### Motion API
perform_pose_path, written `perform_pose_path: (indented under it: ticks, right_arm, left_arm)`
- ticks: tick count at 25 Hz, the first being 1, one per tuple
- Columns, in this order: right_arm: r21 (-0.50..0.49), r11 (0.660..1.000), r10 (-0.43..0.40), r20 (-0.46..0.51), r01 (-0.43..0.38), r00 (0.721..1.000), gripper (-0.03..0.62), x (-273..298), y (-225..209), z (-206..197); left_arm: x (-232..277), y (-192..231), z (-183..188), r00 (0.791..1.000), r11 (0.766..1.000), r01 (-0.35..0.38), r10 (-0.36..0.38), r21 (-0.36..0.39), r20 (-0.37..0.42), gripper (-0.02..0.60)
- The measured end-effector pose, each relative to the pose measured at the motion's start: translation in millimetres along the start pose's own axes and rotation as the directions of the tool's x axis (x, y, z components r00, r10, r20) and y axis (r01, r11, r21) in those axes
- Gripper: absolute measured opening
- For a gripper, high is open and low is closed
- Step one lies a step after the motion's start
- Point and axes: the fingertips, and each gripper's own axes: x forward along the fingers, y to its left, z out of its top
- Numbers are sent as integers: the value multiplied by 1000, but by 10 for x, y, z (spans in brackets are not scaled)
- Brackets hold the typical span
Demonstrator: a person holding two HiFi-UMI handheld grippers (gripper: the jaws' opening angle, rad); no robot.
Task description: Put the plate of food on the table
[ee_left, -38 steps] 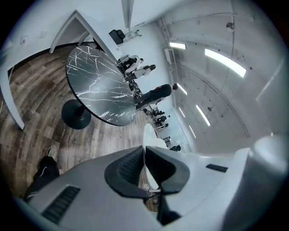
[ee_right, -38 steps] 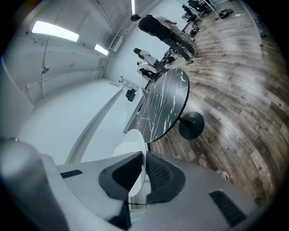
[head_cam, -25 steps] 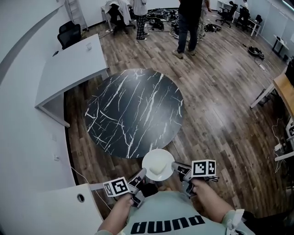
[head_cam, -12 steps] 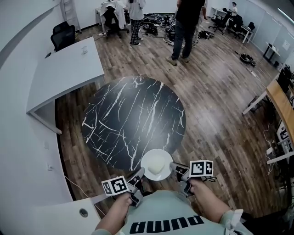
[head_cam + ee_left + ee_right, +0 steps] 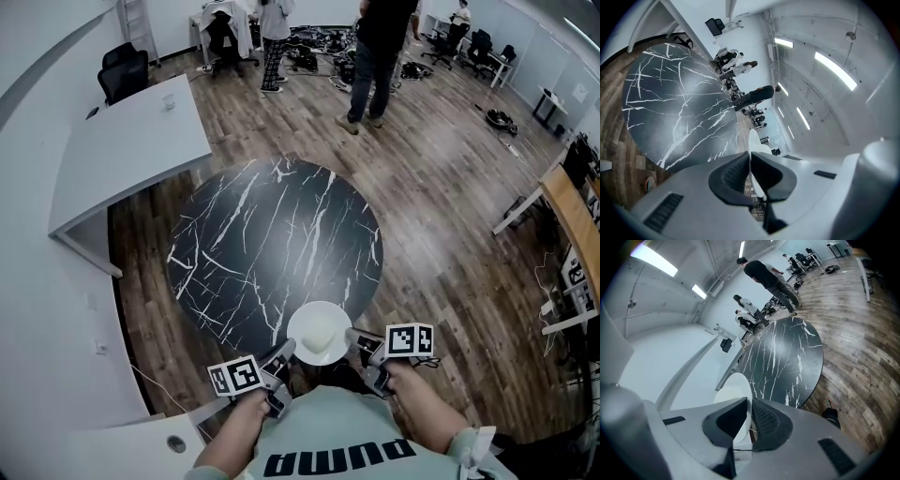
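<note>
Gripping plate of food (image 5: 320,349) by opposite rims in left gripper (image 5: 287,352) and right gripper (image 5: 355,339); hovering at black marble table's (image 5: 272,234) near edge; yet to set down.

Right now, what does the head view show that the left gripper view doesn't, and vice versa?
Only the head view: the right hand-held gripper and the carrier's shirt. Only the left gripper view: ceiling lights, and the jaws seen clamped on the plate edge-on. Both: the left hand-held gripper, that plate, the black marble table, standing people.
</note>
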Motion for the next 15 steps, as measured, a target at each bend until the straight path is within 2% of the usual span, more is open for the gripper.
perform_pose_path:
  ticks: [15]
  right_arm:
    - [12, 1000, 8, -87, -7, 996, 34, 511, -400, 491]
  left_arm:
    - [507, 407, 329, 995, 995, -95, 95, -26, 23, 22]
